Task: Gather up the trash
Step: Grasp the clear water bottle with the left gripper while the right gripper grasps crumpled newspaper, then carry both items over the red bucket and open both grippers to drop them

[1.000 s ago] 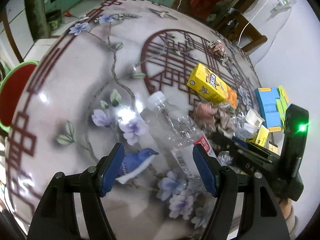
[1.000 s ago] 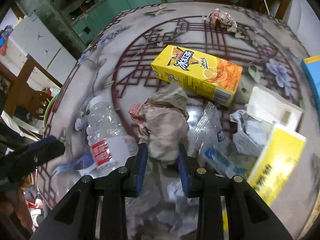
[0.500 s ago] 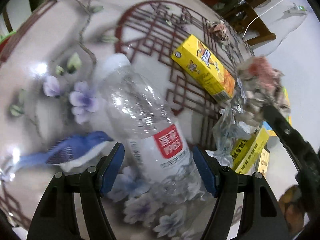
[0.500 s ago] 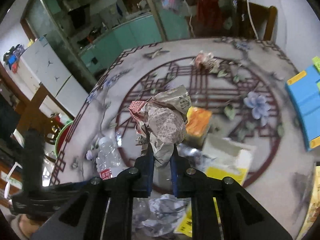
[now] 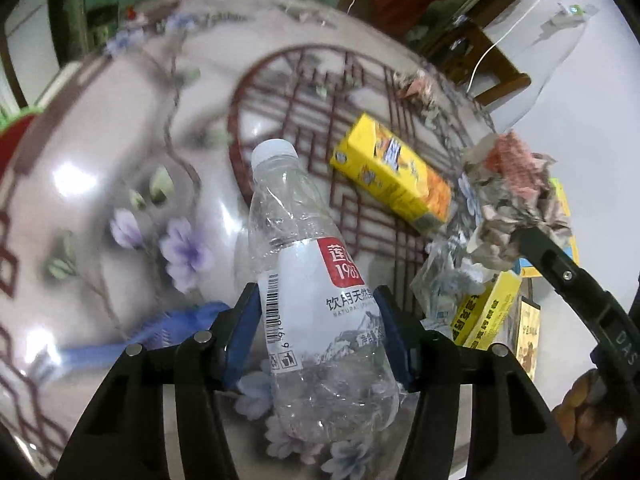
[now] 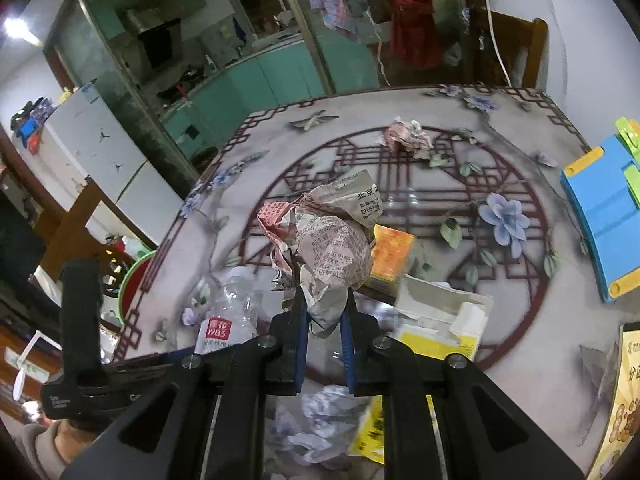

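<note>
My left gripper (image 5: 318, 332) is shut on a clear plastic water bottle (image 5: 308, 280) with a white and red label, lifted off the patterned table (image 5: 120, 140). My right gripper (image 6: 324, 320) is shut on a crumpled newspaper ball (image 6: 328, 236) and holds it above the table; the ball also shows in the left wrist view (image 5: 512, 204). A yellow juice carton (image 5: 392, 176) lies on the table beyond. The bottle shows low left in the right wrist view (image 6: 228, 316).
Clear plastic wrappers (image 5: 444, 284), yellow boxes (image 5: 486, 312) and white paper scraps (image 6: 316, 428) lie near the right gripper. Another paper ball (image 6: 408, 138) sits at the table's far side. A blue and green toy (image 6: 600, 208) lies right. A green-rimmed red bin (image 6: 134, 284) stands left.
My left gripper has closed on the bottle and raised it. My right gripper has lifted the newspaper ball higher off the pile.
</note>
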A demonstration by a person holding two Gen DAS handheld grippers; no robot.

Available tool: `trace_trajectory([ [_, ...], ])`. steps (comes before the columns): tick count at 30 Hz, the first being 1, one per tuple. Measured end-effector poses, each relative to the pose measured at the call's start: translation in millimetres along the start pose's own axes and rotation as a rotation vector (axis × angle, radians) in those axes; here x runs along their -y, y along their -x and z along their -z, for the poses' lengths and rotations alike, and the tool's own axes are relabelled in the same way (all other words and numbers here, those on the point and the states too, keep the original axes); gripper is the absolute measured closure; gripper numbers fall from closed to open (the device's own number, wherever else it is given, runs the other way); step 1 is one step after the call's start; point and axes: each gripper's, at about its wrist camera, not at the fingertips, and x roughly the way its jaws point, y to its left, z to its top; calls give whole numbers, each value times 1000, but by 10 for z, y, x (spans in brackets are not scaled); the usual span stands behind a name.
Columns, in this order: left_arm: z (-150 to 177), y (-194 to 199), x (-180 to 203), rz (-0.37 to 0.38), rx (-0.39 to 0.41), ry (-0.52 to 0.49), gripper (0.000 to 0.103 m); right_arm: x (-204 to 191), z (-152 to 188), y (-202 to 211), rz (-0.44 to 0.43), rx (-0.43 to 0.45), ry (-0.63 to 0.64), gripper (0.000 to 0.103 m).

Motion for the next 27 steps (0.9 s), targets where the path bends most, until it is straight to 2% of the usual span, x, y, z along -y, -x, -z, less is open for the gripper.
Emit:
trace_trajectory([
  [5,-75,271,-144,-17,63,-10,48,-238,-52,-23,-37,14,31,91],
  [13,-205,539,-493,-42,110,-35,48,-687,-113,-99,-62,34,65,91],
  [20,-357,663,-877,-15,90,-76,48,-1026,-126,-278,-16,31,28,91],
  [27,-498,849,-1330,-10,90,-125,48,-1540,-177,-570,11,32,0,91],
])
